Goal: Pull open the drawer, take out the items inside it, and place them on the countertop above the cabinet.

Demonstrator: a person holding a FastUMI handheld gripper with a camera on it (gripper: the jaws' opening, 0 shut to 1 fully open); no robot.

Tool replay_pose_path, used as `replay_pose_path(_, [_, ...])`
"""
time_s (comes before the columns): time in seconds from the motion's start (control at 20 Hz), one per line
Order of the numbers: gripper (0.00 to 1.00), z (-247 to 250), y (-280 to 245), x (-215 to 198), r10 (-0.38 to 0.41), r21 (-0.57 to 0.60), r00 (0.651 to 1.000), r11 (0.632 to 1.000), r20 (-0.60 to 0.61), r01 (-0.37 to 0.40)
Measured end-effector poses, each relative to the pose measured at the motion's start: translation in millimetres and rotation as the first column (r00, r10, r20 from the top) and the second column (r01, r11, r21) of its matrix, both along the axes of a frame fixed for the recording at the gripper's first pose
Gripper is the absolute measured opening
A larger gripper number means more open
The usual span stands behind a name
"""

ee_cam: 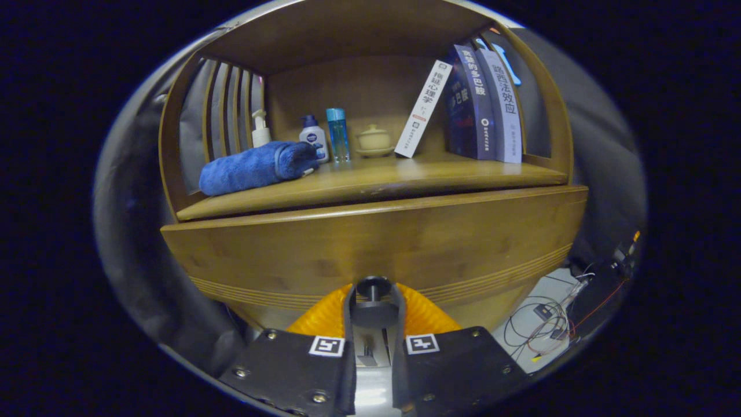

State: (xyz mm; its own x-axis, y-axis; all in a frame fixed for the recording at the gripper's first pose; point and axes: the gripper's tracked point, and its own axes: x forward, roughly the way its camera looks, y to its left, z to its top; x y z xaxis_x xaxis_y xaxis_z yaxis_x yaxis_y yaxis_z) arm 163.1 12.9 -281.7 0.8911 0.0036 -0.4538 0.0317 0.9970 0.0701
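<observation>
Here, gripper [373,304] clamping dark knob [373,288], wooden drawer [376,243]

Wooden cabinet [370,243]: honey-brown bamboo grain, with a band of fine parallel grooves low on the drawer front [405,255]. Drawer knob [373,288]: dark, held between the closed fingers of the tool [373,307]. Surface [370,179] above the drawer: the same golden brown. Rolled towel [257,167]: deep blue, plush. Pump bottle [260,130]: white. Small bottle [313,136]: white with a dark blue cap and round blue mark. Slim bottle [337,134]: clear light blue. Lidded cup [374,140]: pale cream. Leaning book [423,109]: white spine with dark lettering. Upright books [483,104]: one navy, one pale lavender-white.
</observation>
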Motion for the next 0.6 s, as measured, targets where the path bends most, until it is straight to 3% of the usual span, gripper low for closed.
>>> replay_pose_path(0.25, [0.25,6.4,-1.9,-54.5,-0.032,0.003,0.999,0.999,0.011,0.032])
replay_pose_path(0.6, [0.24,5.2,-4.3,-120.8,-0.022,-0.055,1.000,0.998,-0.016,0.021])
